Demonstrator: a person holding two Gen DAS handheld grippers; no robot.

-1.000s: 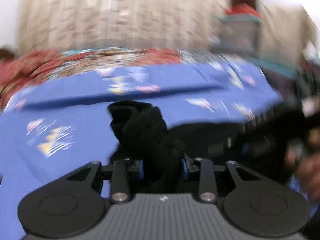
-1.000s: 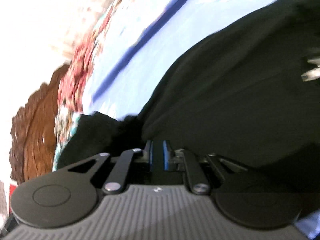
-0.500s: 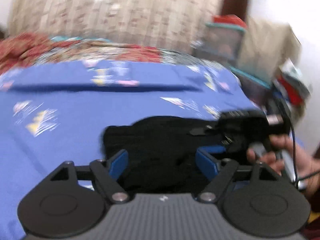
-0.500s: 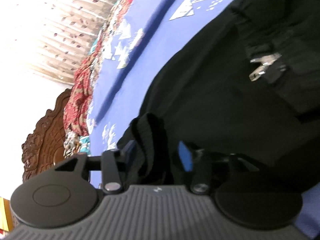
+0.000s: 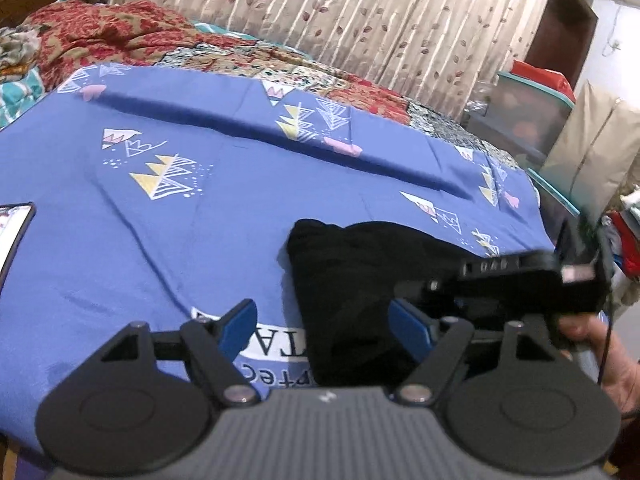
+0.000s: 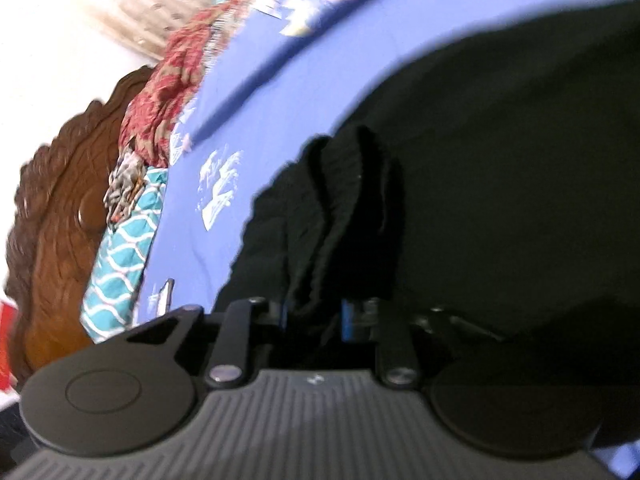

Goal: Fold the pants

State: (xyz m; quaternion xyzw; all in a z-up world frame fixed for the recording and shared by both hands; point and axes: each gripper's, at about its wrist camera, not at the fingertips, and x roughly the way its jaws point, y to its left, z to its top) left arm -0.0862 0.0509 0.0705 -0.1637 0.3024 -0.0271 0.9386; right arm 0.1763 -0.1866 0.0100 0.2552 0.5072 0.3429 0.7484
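Observation:
Black pants (image 5: 360,256) lie in a folded heap on the blue patterned bedsheet (image 5: 160,216), right of centre in the left wrist view. My left gripper (image 5: 324,324) hangs open over their near left edge, its blue pads (image 5: 240,320) touching nothing. To its right a hand (image 5: 592,344) holds the right gripper's body (image 5: 520,276) against the pants. In the right wrist view the right gripper (image 6: 315,314) is closing its jaws, and a bunched ridge of the black pants (image 6: 344,200) sits pinched between the pads. The view is blurred.
A phone (image 5: 16,232) lies at the sheet's left edge. A red patterned blanket (image 5: 104,36) and a curtain (image 5: 320,12) are at the far side. Storage boxes (image 5: 528,116) stand right of the bed. A carved wooden headboard (image 6: 60,220) and teal pillow (image 6: 124,248) lie left.
My left gripper let go of the bunched black fabric, opened wide and drew away to the left. The right gripper opened, then closed around a ridge of the pants.

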